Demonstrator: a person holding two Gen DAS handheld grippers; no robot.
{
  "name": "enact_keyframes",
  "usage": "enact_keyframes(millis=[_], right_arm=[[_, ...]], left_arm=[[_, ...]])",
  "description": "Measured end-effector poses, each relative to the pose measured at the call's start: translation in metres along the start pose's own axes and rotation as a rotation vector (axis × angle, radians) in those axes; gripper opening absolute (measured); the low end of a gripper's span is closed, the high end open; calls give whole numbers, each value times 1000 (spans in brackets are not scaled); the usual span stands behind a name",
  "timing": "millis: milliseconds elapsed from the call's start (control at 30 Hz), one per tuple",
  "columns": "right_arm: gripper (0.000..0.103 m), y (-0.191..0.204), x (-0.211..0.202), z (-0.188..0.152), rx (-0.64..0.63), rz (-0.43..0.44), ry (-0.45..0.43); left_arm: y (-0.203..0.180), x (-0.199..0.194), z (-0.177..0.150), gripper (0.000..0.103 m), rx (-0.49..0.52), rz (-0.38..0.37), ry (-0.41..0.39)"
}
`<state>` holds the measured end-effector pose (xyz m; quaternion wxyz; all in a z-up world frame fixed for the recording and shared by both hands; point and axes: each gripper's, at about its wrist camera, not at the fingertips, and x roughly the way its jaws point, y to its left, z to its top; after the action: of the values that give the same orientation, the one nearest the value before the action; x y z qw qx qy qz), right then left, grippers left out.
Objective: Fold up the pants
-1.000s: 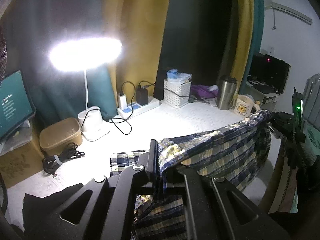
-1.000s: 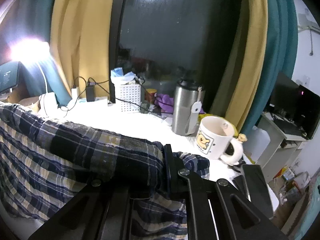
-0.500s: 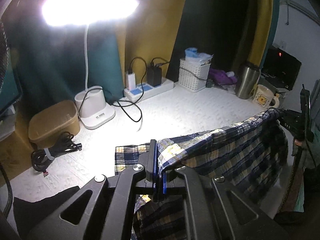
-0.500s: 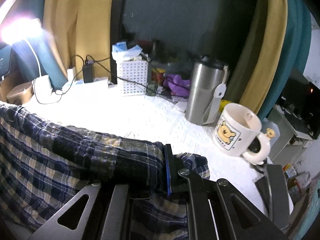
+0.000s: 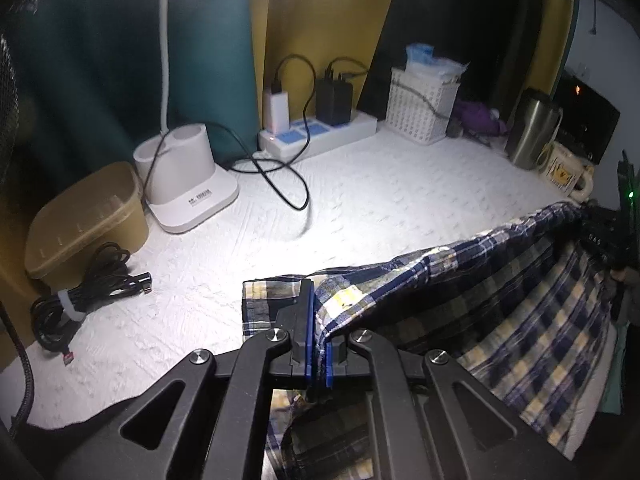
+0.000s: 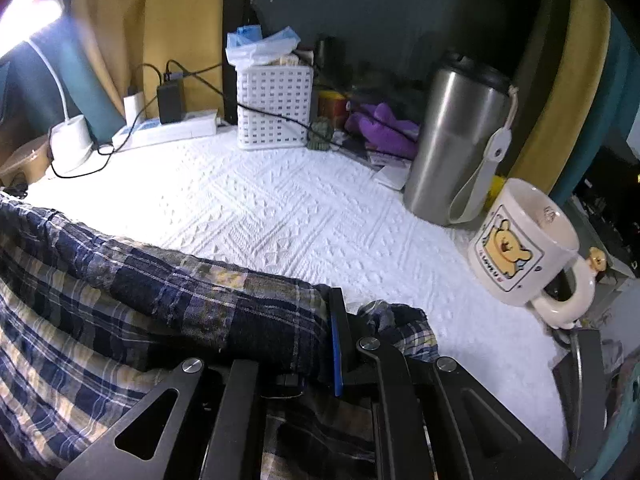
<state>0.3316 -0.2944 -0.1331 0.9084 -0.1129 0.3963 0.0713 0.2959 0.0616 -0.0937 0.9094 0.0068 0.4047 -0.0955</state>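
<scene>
Pants (image 5: 460, 292), one plaid pair, hang stretched over the white table (image 5: 380, 200); left gripper (image 5: 318, 344) and right gripper (image 6: 334, 344) each clamp an edge; behind stand one basket (image 6: 274, 108), one steel tumbler (image 6: 456, 140), one mug (image 6: 520, 252), one power strip (image 5: 320, 132), one lamp base (image 5: 188, 184).

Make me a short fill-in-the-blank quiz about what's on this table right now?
1. Both grippers are clamped on the ____ pants.
2. The mug shows a cartoon ____.
3. The steel tumbler stands ____ the mug.
4. The chargers plug into a white ____.

Missing words: plaid; bear; beside; power strip
</scene>
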Motion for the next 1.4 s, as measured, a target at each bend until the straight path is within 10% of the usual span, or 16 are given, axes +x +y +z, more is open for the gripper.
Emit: enact_keyframes(millis=[867,933,1067,1400], right_arm=[[16,10,15,8,-64,-78,70],[23,7,11,8,-52,-79,71],[103,-2,0,6,-29,-91,52],[103,-34,-10,-7,32,-150,55]], left_arm=[[54,18,-9,23,-142,128,25],[52,14,-11,23,-140,121,24],[40,9,-17,23,-116,99,33],[28,-5,-24,30,-109,109,41]])
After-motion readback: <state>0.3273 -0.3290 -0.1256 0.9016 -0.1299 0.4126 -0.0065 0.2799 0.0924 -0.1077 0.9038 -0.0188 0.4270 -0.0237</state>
